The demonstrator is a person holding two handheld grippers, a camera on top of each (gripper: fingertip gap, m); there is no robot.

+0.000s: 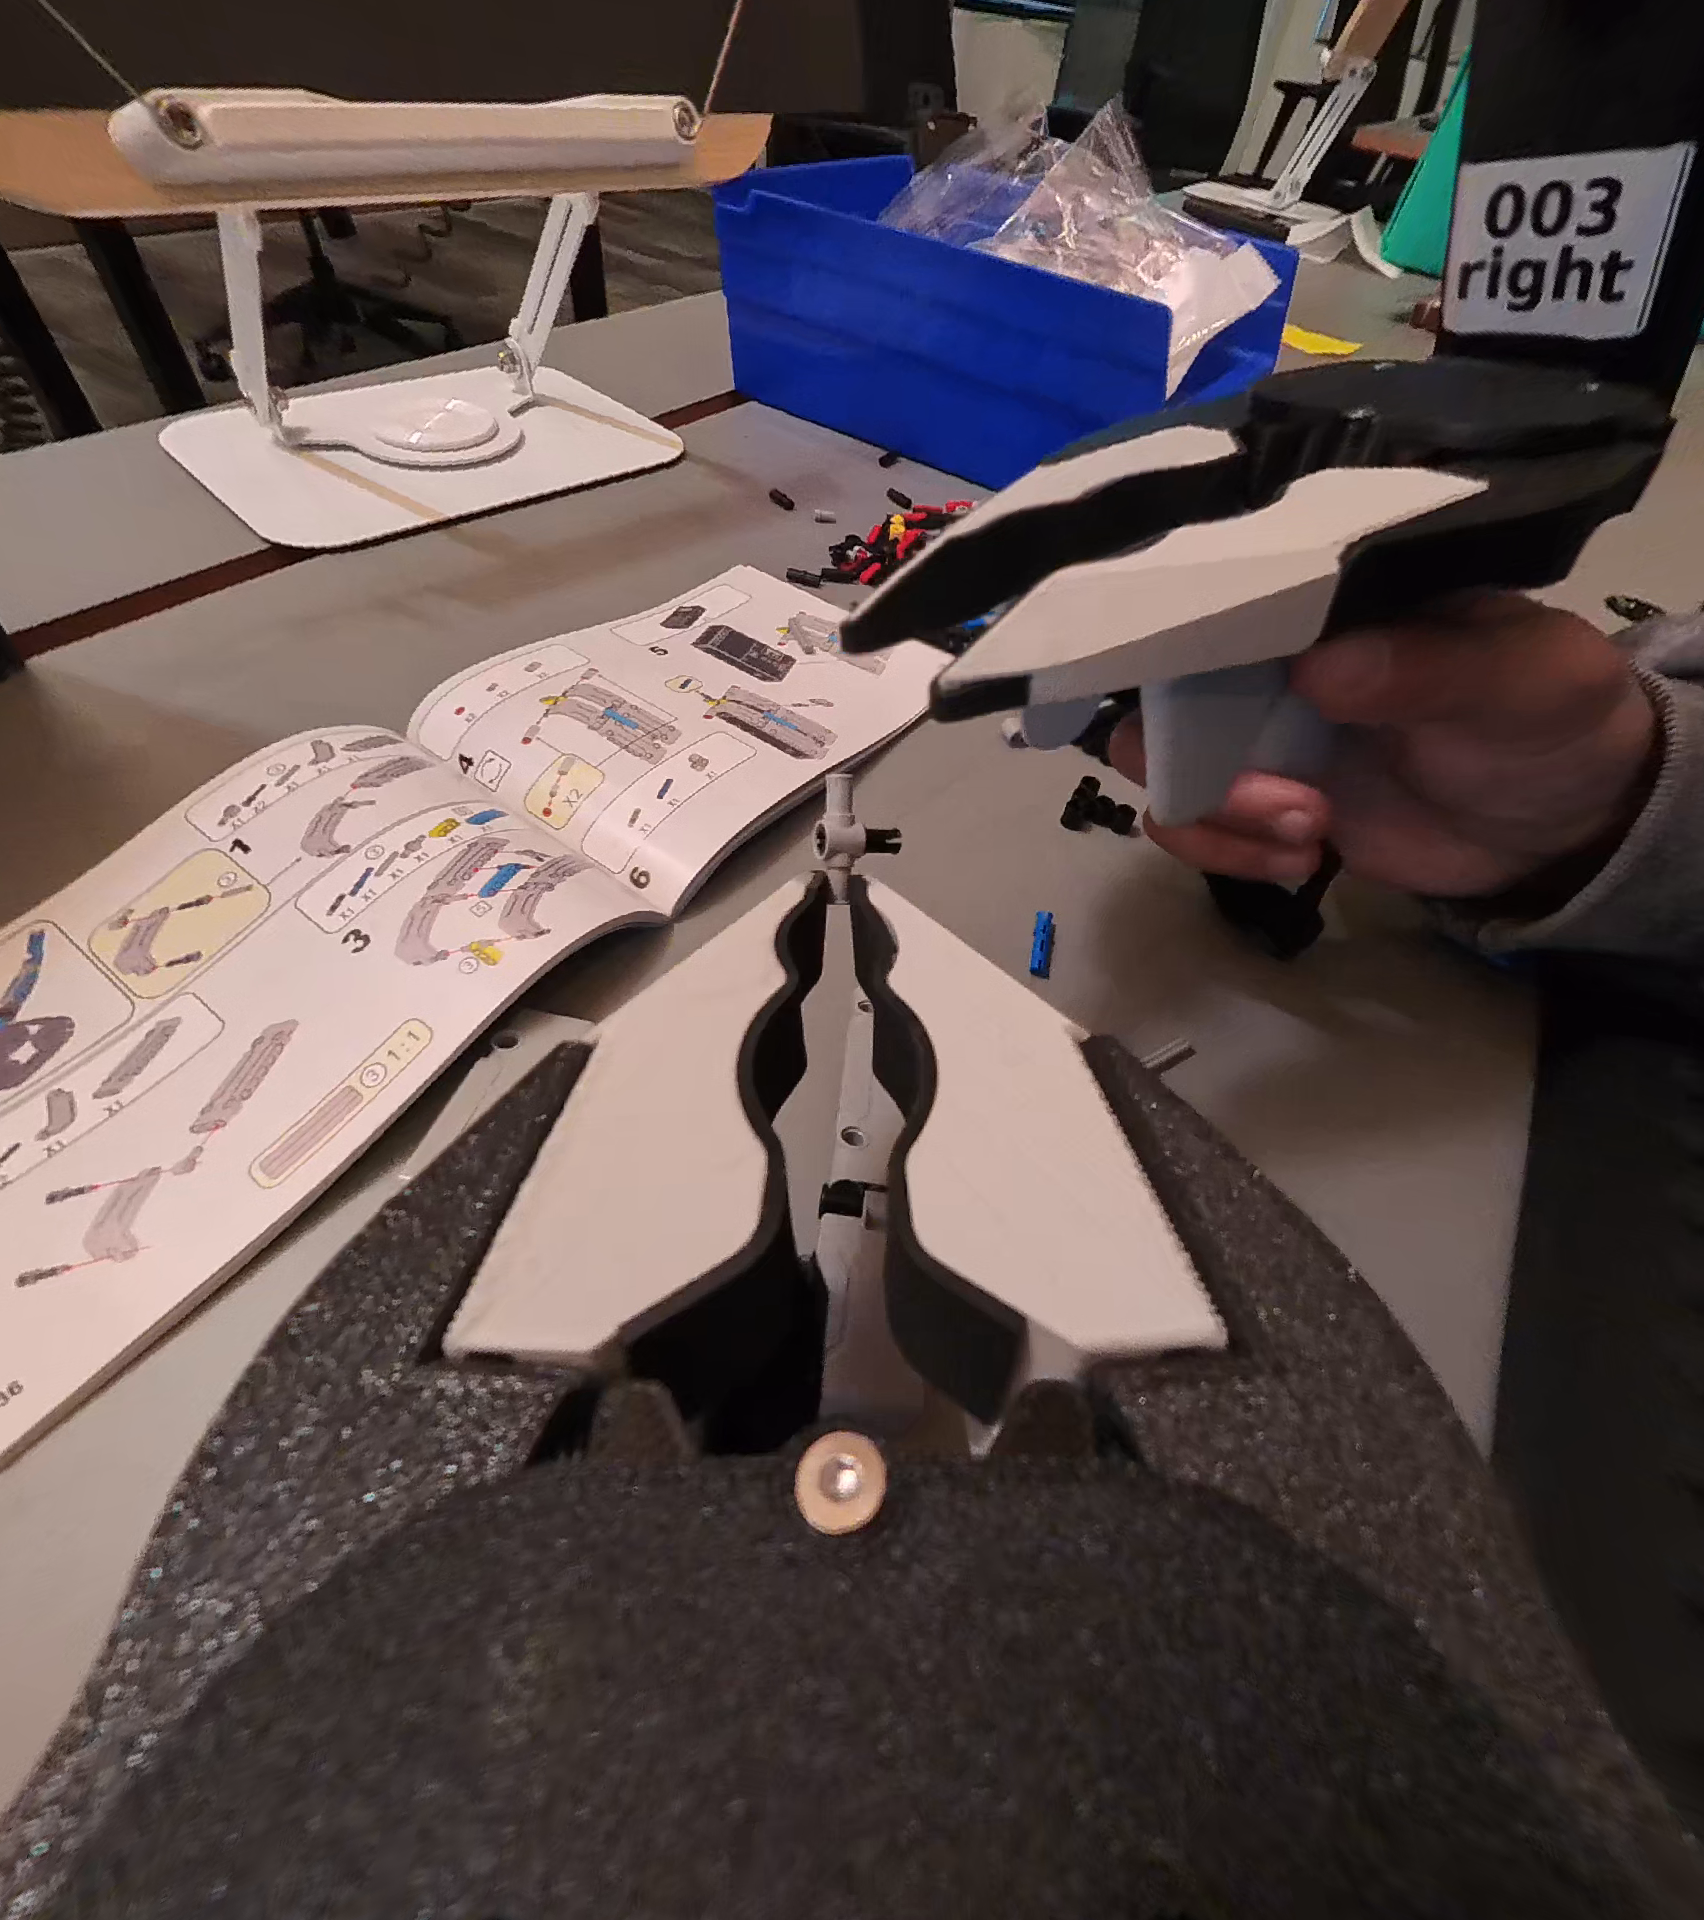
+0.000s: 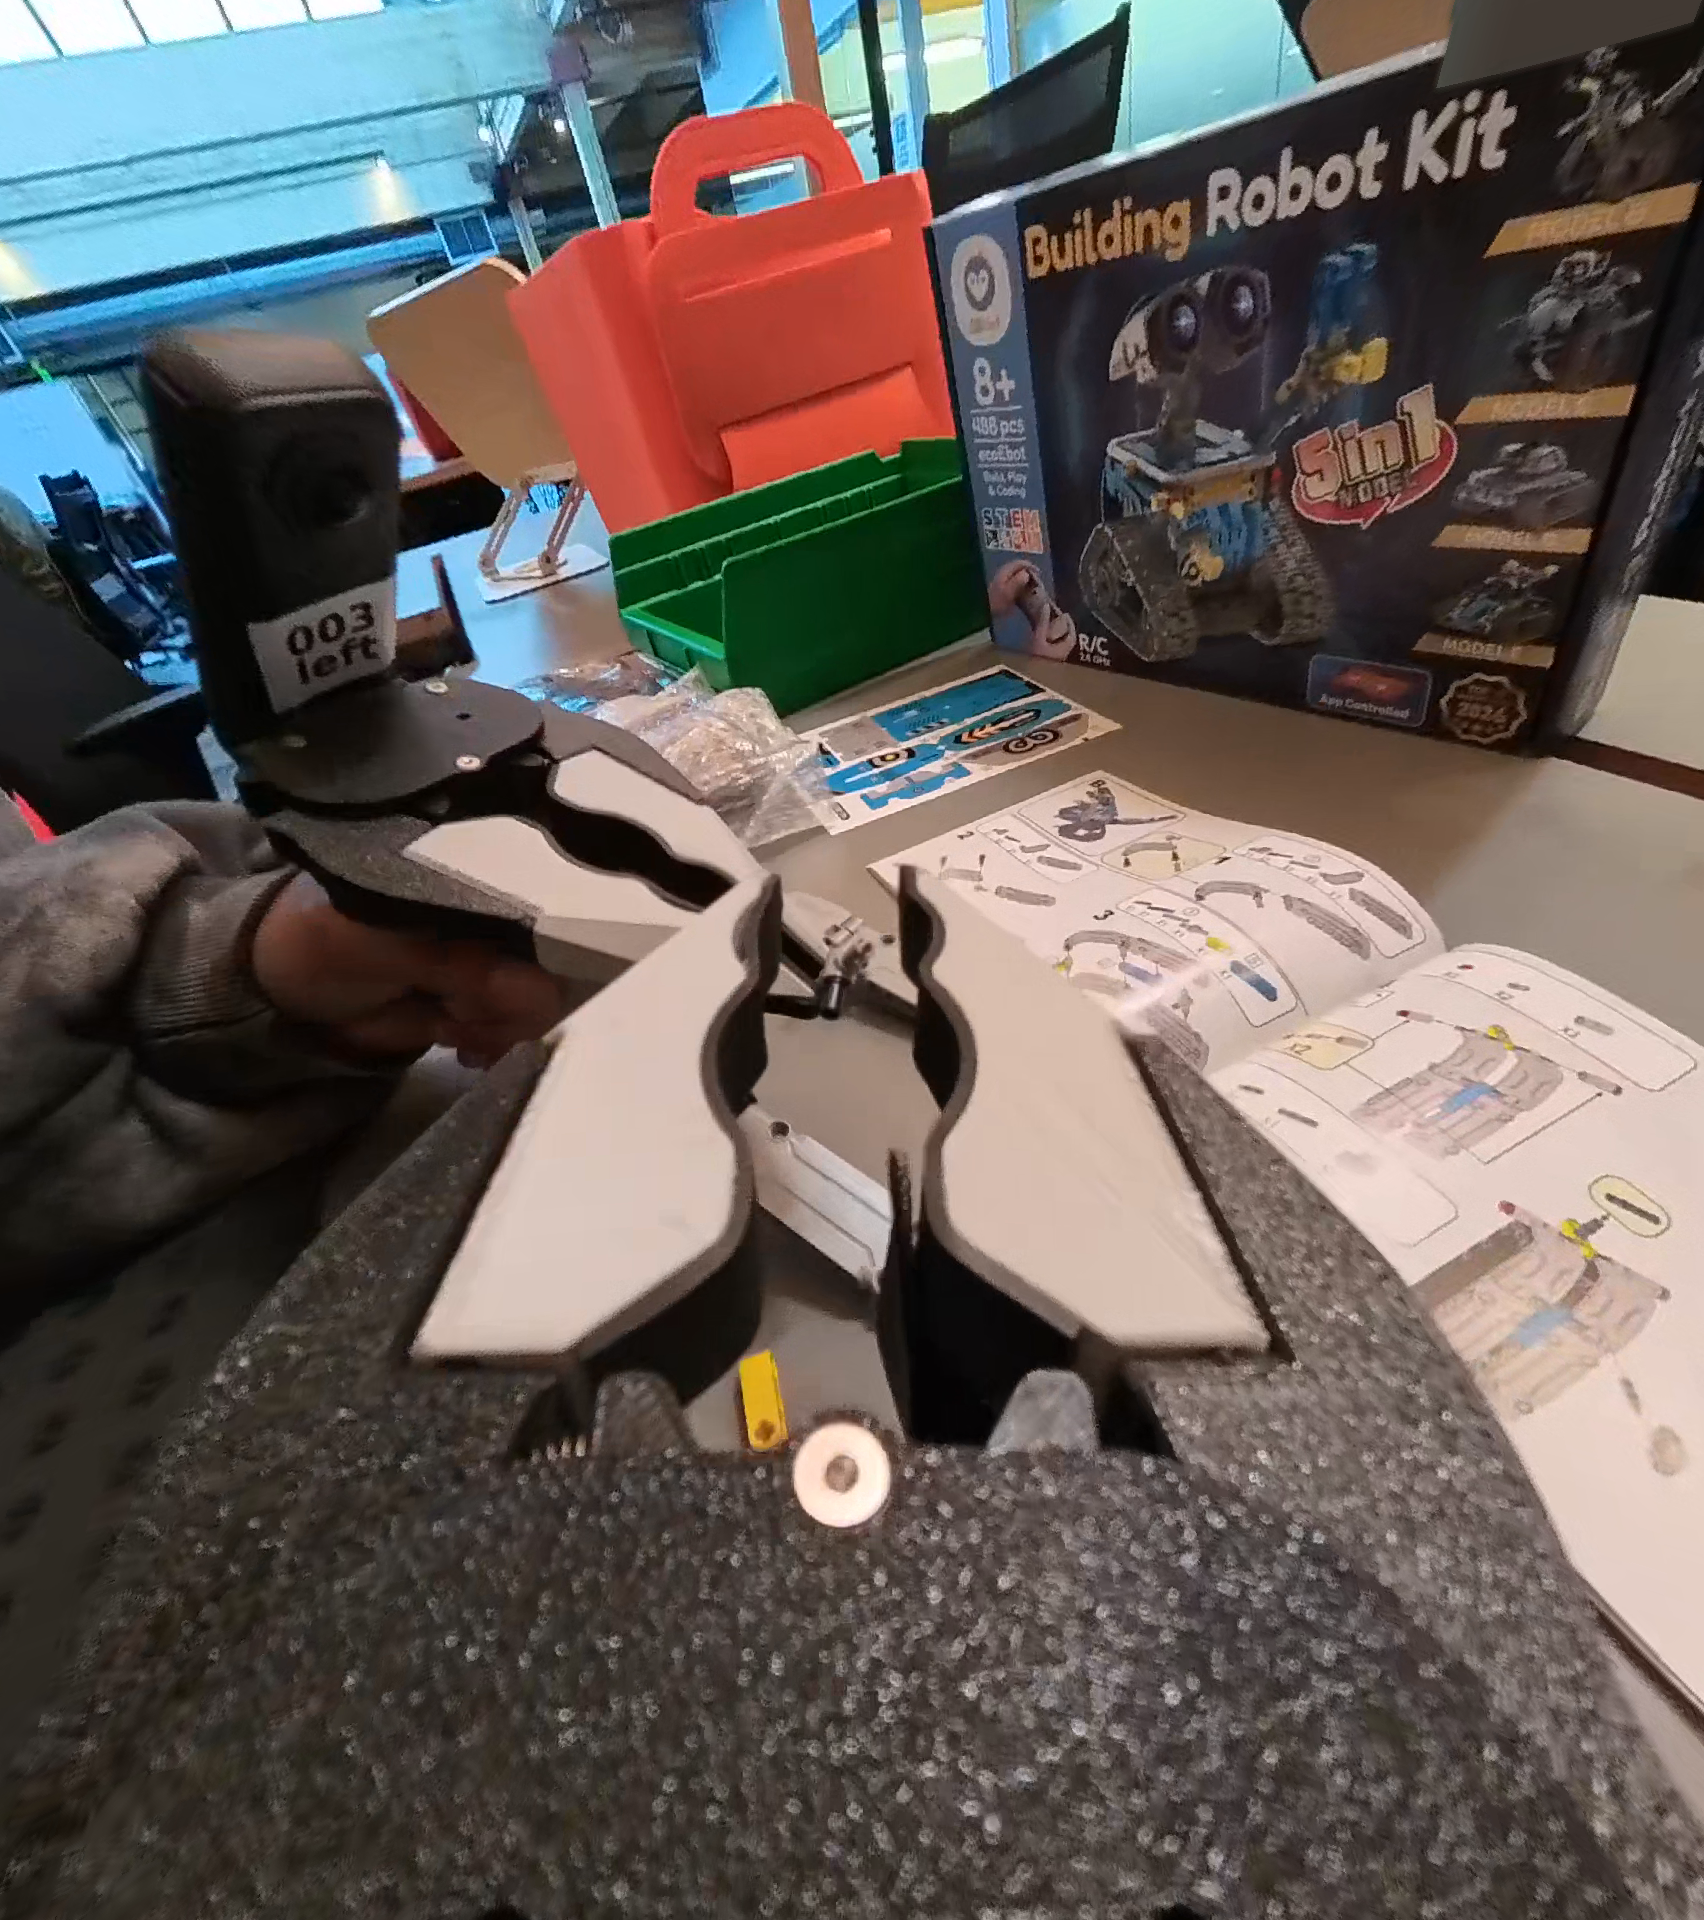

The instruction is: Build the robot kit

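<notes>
My left gripper [image 1: 837,894] is shut on a grey beam assembly [image 1: 853,1091] with black pins. The beam's small grey connector [image 1: 840,831] sticks out past the fingertips, above the table. My right gripper [image 2: 840,904] is open and empty. In the right wrist view the connector end [image 2: 843,945] sits between its fingertips without touching them. The left gripper [image 2: 702,894] comes in there from the left, held by a hand. In the left wrist view the right gripper [image 1: 898,665] hovers at the upper right, above the booklet's edge.
An open instruction booklet [image 1: 308,935] lies on the grey table [image 1: 1295,1091]. A blue bin [image 1: 931,312] with plastic bags, a pile of small parts [image 1: 879,540] and a white stand [image 1: 412,436] are behind. A blue pin [image 1: 1041,940], a kit box [image 2: 1295,416], a green bin [image 2: 806,592], an orange case [image 2: 744,332] and a yellow piece [image 2: 763,1403] show. Left tips to right tips: about 4 cm.
</notes>
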